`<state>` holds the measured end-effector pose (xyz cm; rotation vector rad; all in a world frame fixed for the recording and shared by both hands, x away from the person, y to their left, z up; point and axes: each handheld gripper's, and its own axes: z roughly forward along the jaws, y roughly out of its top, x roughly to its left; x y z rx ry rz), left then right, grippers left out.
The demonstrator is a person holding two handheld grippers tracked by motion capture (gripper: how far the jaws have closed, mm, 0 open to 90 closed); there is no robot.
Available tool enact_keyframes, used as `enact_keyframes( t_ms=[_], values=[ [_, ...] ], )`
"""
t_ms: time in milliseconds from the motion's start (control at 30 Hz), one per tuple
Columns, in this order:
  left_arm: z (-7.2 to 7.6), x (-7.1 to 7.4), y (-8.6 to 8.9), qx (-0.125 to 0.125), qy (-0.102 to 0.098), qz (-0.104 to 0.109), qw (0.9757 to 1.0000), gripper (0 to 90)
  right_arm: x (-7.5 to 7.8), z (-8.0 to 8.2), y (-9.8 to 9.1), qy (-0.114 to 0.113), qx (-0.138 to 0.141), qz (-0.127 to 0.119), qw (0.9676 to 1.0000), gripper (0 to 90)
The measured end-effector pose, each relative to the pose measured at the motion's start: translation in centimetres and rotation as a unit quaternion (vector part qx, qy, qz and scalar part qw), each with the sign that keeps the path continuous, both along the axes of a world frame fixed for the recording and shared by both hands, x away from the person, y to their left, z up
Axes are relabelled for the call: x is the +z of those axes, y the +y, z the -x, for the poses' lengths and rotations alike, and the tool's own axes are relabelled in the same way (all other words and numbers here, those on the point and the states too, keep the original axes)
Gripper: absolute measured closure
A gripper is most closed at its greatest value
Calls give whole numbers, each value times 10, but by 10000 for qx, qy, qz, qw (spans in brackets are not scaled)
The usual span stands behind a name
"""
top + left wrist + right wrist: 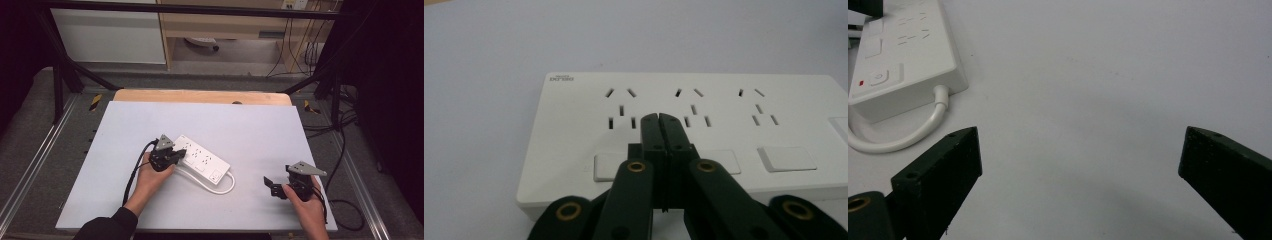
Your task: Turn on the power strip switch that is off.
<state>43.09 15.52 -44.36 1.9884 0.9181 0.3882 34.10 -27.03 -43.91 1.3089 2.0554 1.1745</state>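
With my left gripper (pixel 658 119) clenched, jaws pressed together over the power strip (pixel 201 159) mid-tabletop (pixel 260 125), and my right gripper (pixel 1080 165) released well apart, I fear pushing down could skid the strip or miss its switch (pixel 786 159).

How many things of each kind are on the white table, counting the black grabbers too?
Power strip: 1
White cord on the strip: 1
Black grippers: 2, the left gripper shut over the strip, the right gripper open above the table
Total: 4
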Motion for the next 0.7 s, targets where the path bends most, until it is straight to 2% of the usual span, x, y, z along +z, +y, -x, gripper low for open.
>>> enact_keyframes(
  t_ms=[400, 700],
  values=[
    [2, 4, 0, -19, -87, 245, 9997, 899, 0, 0, 0, -2, 0, 1, 10000, 40],
    [4, 6, -1, -25, -124, 321, 9994, 822, 0, 0, 0, -2, 2, 1, 10000, 41]
  ],
)
